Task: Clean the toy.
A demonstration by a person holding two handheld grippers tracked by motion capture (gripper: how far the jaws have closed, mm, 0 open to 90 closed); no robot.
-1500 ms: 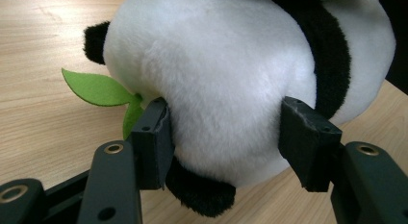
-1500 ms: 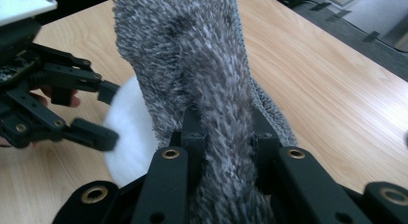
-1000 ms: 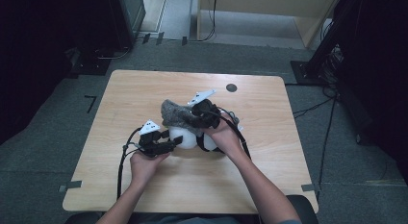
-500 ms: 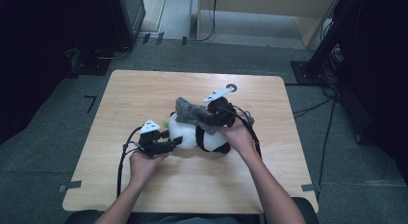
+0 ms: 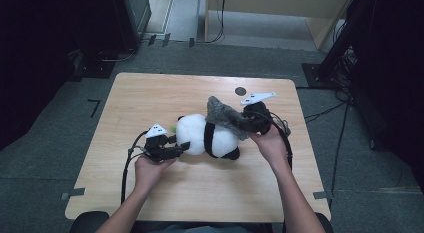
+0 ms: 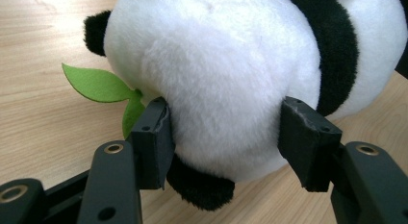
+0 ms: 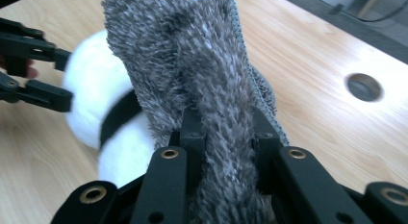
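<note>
A black-and-white plush panda [image 5: 210, 135] lies on its side on the wooden table [image 5: 150, 93]. My left gripper [image 5: 185, 147] is shut on the white head end; in the left gripper view both pads [image 6: 156, 137] press into the panda [image 6: 226, 80]. A green felt leaf [image 6: 96, 84] sticks out beside the left pad. My right gripper [image 5: 245, 124] is shut on a grey fuzzy cloth [image 5: 225, 115], held up over the panda's right end. In the right gripper view the cloth [image 7: 192, 56] rises between the gripper [image 7: 226, 132] jaws, with the panda [image 7: 91, 108] behind it.
A small round hole [image 5: 240, 91] sits in the table beyond the right gripper. Cables trail from both grippers toward the near edge. Dark equipment and floor cables surround the table. Bare wood lies along the far left and near the front edge [image 5: 200, 203].
My right gripper has carried the grey cloth to the right and slightly up, uncovering more of the panda. The left gripper has kept still on the panda's head.
</note>
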